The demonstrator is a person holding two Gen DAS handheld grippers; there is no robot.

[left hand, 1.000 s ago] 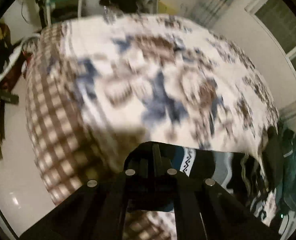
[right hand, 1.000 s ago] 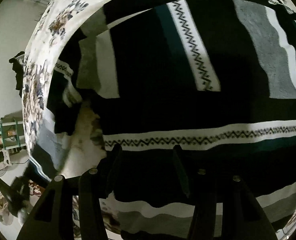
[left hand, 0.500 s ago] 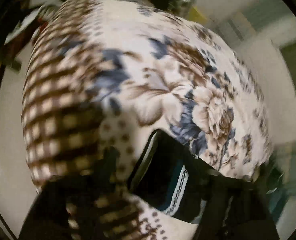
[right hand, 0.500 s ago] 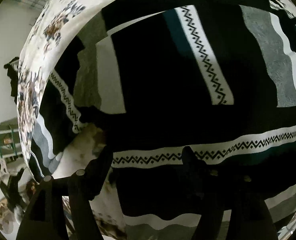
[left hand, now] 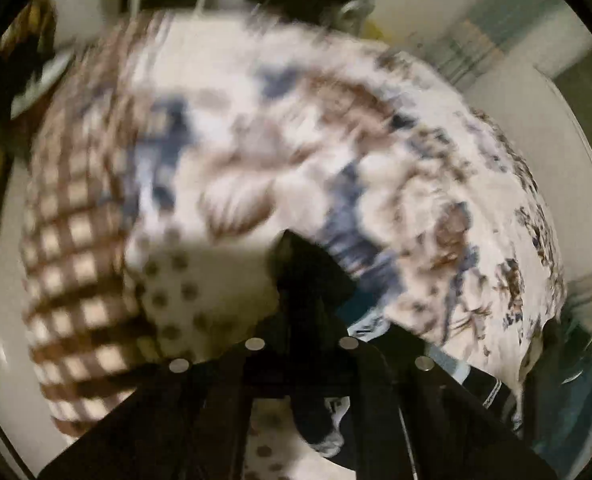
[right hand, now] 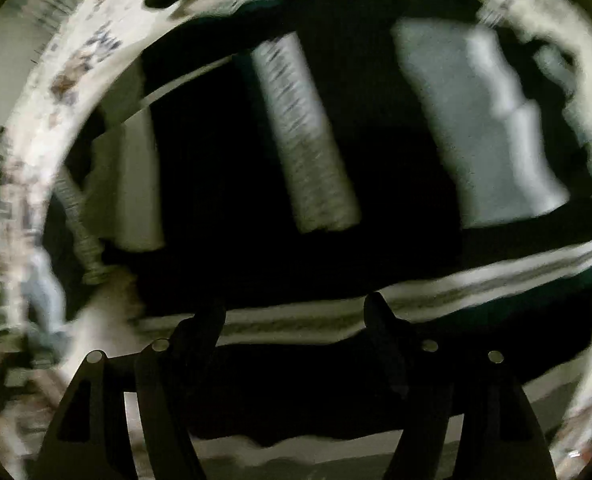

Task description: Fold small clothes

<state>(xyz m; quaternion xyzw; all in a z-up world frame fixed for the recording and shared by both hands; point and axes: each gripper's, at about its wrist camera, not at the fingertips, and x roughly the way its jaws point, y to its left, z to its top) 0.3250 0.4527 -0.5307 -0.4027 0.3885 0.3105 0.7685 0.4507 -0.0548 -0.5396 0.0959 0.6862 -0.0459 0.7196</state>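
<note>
- one floral bed [left hand: 335,128] carries a dark striped garment [right hand: 375,160] near its edge.
- right gripper [right hand: 296,312]: fingers apart over the garment.
- left gripper [left hand: 301,312]: clamped on a garment corner, lifted off the bed.

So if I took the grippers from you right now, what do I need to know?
Left gripper: shut on a corner of the dark striped garment, lifted over the flowered bedspread.
Right gripper: open, jaws apart over the garment's patterned white band.
Garment lies spread on the bed, one part already doubled over.
Left: lay the held corner down, finish and smooth the fold.
</note>
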